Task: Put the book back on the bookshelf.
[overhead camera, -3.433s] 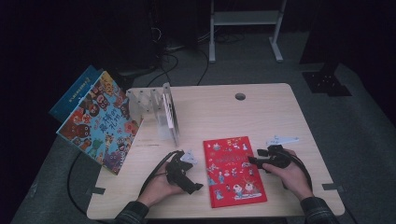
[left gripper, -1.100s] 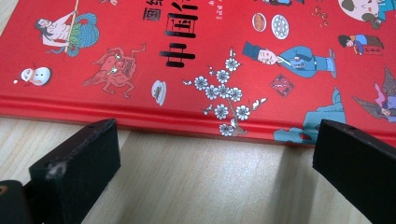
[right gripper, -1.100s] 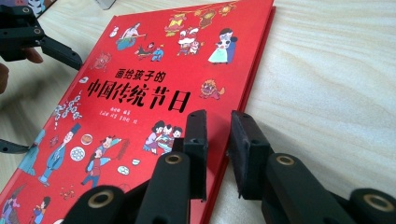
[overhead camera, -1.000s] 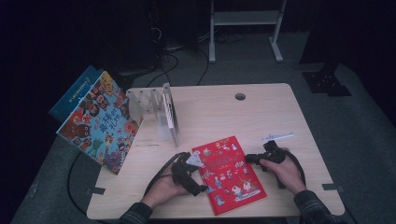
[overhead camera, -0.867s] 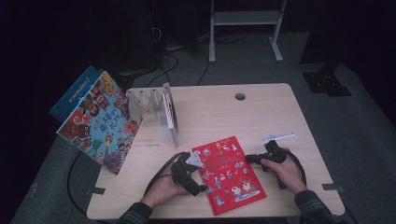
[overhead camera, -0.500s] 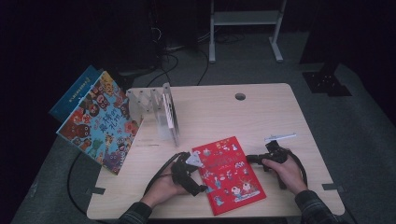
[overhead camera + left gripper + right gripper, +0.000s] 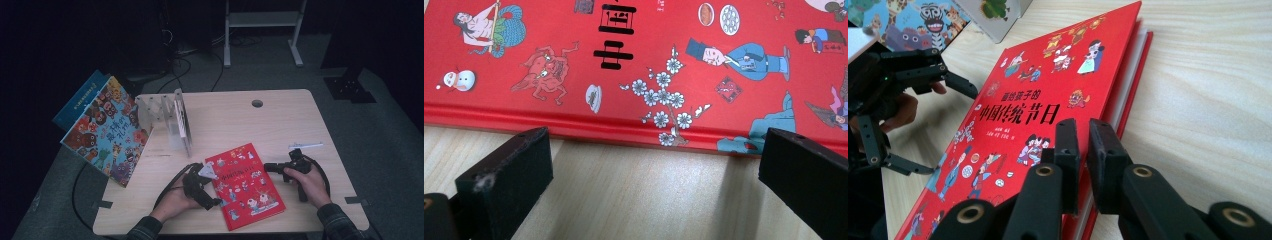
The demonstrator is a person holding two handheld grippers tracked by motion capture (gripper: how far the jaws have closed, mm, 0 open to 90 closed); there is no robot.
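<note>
The left tool (image 7: 654, 185) hangs wide open just short of the red book's (image 7: 634, 65) spine edge.

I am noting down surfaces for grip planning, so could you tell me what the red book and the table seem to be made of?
The red book looks like a hardcover: stiff printed boards with a slight sheen overhang a white paper page block at the edge. The table seems to be pale wood or wood-look laminate, with matte, fine straight grain; which of the two cannot be told.
</note>
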